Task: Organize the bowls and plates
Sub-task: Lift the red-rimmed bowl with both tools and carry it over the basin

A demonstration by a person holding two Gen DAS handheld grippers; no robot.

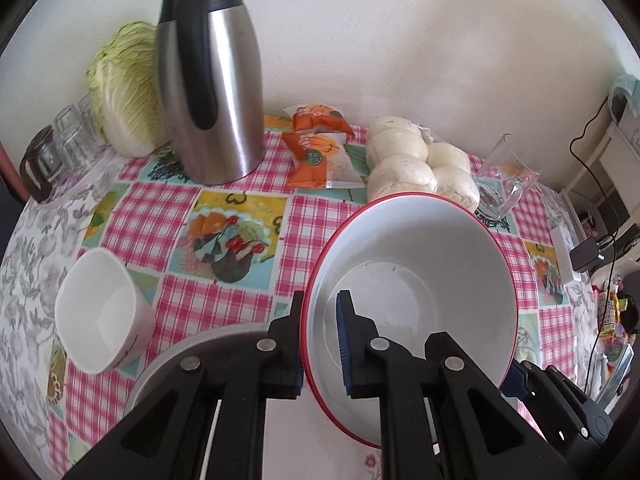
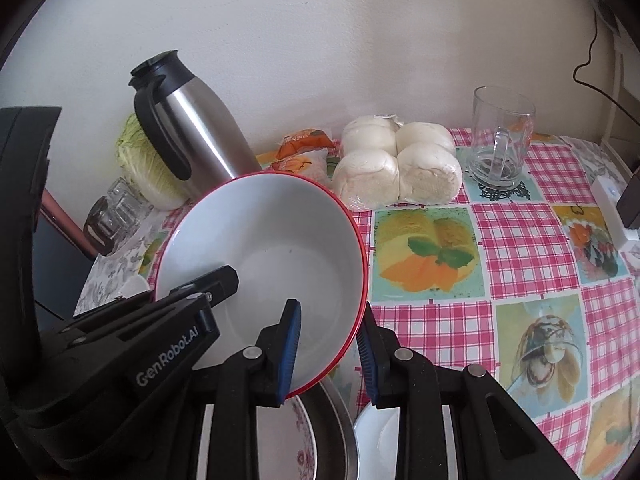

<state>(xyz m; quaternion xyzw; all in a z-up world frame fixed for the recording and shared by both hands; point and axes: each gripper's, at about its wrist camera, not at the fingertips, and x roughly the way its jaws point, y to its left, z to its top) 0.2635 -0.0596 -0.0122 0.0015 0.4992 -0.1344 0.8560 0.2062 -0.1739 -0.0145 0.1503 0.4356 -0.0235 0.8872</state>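
Bowl (image 1: 412,280) pinched by both grippers: left (image 1: 320,344) at 9 o'clock rim, right (image 2: 328,352) at 5. Keep level, lower together onto dishes.

Left tongs (image 1: 320,344) and right tongs (image 2: 326,354) each seem clamped on the bowl (image 1: 420,280) rim, 1 finger inside.

1. "GenRobot.AI" stands in pale letters on the black body of the left gripper (image 2: 208,280), seen in the right wrist view.
2. The orange snack packets (image 1: 318,152) near the table's back edge carry print too blurred to read.
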